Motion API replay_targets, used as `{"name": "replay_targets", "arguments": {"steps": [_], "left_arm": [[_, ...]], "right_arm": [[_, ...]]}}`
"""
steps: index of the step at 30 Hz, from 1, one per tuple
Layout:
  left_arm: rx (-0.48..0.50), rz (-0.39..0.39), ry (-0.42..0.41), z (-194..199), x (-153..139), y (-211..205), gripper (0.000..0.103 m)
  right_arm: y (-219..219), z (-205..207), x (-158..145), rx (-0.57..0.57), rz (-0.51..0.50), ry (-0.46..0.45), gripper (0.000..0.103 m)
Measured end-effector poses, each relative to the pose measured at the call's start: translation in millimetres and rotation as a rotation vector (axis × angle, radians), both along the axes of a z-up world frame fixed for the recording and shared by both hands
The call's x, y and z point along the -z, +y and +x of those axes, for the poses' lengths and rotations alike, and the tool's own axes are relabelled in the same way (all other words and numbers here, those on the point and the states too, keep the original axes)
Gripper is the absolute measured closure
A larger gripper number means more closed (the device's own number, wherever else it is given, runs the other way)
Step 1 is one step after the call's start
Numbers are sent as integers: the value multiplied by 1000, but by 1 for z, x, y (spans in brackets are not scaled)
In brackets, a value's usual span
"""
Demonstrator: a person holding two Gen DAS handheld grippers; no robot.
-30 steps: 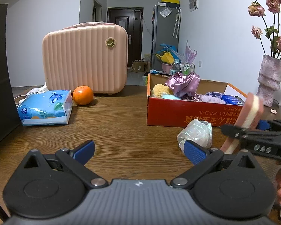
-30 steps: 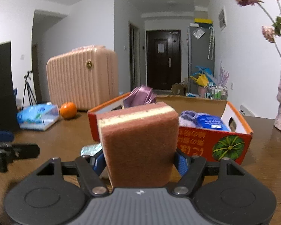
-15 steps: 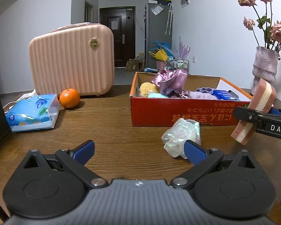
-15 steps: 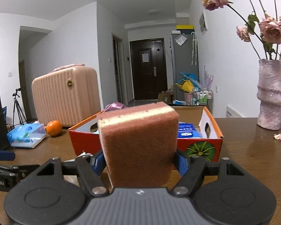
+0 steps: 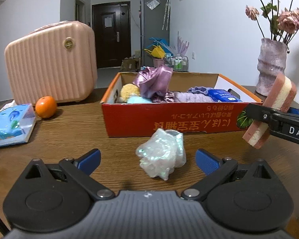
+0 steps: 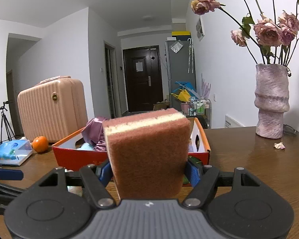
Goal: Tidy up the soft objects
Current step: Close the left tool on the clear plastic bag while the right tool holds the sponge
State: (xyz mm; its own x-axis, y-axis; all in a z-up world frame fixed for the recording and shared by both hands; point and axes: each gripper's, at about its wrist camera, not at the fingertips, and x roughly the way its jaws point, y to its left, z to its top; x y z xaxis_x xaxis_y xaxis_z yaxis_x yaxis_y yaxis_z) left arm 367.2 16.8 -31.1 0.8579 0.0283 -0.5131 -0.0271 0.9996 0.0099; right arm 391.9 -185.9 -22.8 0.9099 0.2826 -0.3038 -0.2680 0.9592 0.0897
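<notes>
Rust-brown scouring felt over a pale yellow core: rectangular sponge [image 6: 147, 151] clamped upright between the blue pads of the right gripper [image 6: 149, 173], squeezed at its lower sides, lifted clear of the brown wooden table [image 6: 249, 159]. Held near the right end of the red-orange cardboard box [image 5: 169, 119], probably so as to drop in beside the purple satin cloth [image 5: 153, 81], yellow fluffy ball [image 5: 129, 90] and blue packet [image 5: 221, 95] already gathered there. Nearer, a crumpled iridescent plastic wad [image 5: 162, 157] on the table just in front of the box's near wall, lined up between the spread, empty pads of the left gripper [image 5: 147, 159]; likely the next pick. Far left: ribbed pink hard-shell case [image 5: 49, 63], orange fruit [image 5: 45, 106] and blue tissue pack [image 5: 10, 123], well apart from the box. Far right: mottled pink vase [image 6: 272, 101] of dried roses, close enough to the sponge's path to call for care
</notes>
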Motion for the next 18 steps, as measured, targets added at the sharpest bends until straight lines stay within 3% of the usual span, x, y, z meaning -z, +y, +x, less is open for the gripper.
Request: {"name": "replay_targets", "arguments": {"steps": [12,18], "left_arm": [[6,25,26,28,9,-16,0],[1,29,57,37,14,-18,9]], "right_arm": [[-2,2,3,14,-12,5,31],[-2,1,3,15,-13,3,31]]}}
